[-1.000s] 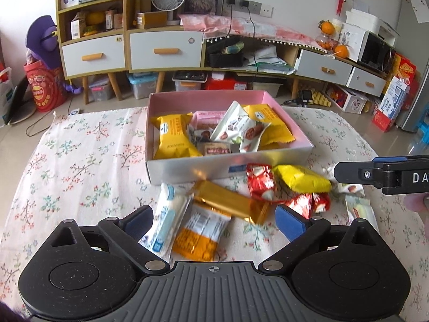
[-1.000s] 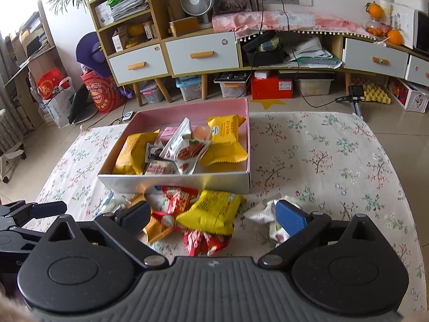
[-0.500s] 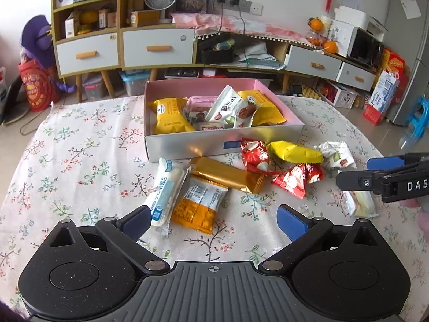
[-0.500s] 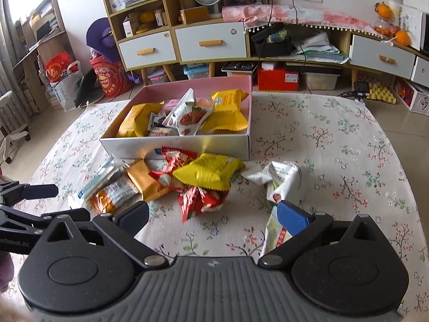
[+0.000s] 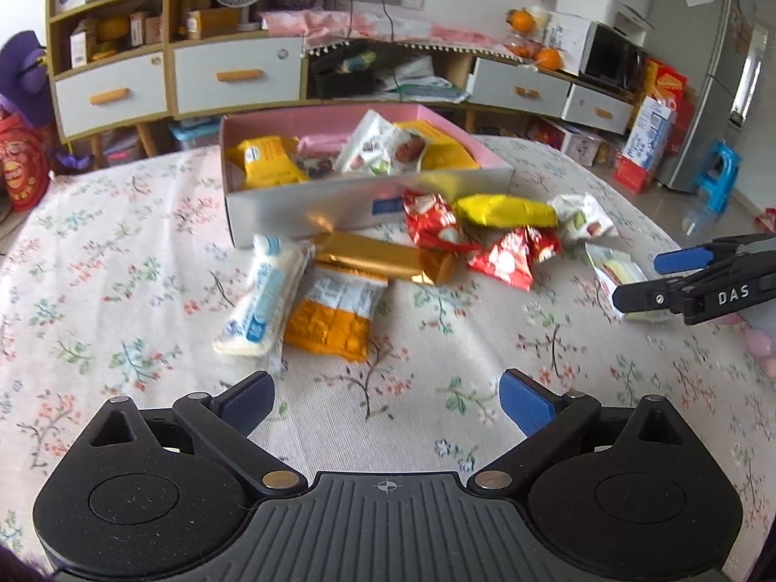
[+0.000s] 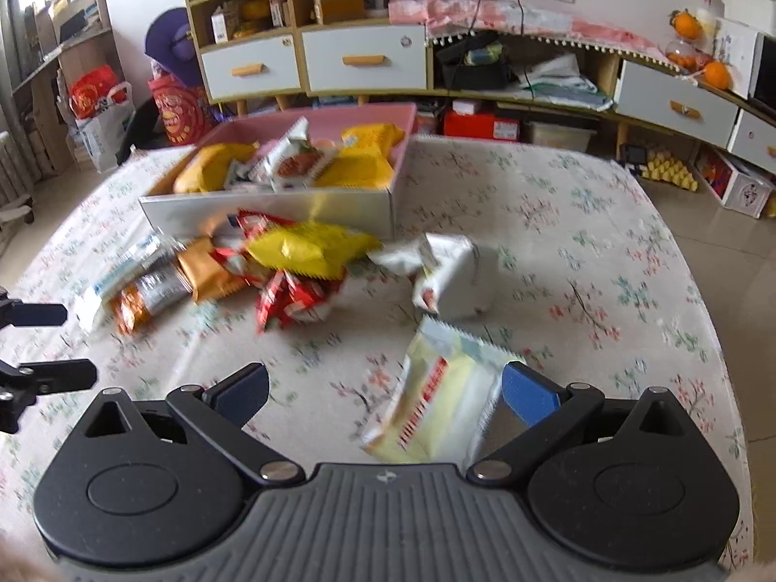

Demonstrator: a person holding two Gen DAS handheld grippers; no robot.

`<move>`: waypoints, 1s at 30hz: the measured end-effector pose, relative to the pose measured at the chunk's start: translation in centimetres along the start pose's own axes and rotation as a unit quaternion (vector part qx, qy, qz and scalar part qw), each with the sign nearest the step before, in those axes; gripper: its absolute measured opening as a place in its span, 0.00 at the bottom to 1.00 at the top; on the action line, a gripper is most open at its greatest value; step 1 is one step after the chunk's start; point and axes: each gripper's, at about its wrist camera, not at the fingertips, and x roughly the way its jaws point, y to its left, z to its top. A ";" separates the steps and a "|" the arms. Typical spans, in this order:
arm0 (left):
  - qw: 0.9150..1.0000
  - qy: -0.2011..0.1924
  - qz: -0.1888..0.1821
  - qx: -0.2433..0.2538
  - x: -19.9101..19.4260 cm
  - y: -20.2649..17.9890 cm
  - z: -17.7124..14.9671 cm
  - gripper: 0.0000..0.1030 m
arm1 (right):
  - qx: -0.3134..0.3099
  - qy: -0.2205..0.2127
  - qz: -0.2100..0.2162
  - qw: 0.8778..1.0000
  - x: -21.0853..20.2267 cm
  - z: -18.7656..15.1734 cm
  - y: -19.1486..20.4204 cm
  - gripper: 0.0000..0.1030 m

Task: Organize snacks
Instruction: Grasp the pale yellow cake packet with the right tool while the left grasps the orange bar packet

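Tablecloth [image 6: 557,242]; both grippers' fingers [image 5: 526,400] wide.

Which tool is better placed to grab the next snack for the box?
Right. The right tool is open with the pale yellow packet between its fingers. The left tool is open over bare tablecloth, short of the packets.

Both wrist cameras sit low over the counter [image 5: 121,262], looking forward past their own jaws toward the cabinets [image 5: 233,75]. The left view looks from the near left, the right from the near right. Both share the pink box [image 5: 368,213] [image 6: 271,208] and loose snacks [image 5: 334,310] [image 6: 310,247].
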 end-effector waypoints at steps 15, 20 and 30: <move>0.999 -0.003 0.012 0.035 2.9 0.6 -0.3 0.85 | -0.018 0.019 -0.006 1.000 1.6 -2.3 -0.1 0.99; 0.999 -0.016 0.023 0.037 4.0 1.1 0.6 0.85 | -0.016 0.004 -0.003 1.000 1.9 -2.0 -0.5 0.97; 0.998 -0.029 0.026 0.046 5.0 1.2 1.8 0.64 | -0.019 -0.015 -0.002 1.000 2.2 -1.7 -0.9 0.86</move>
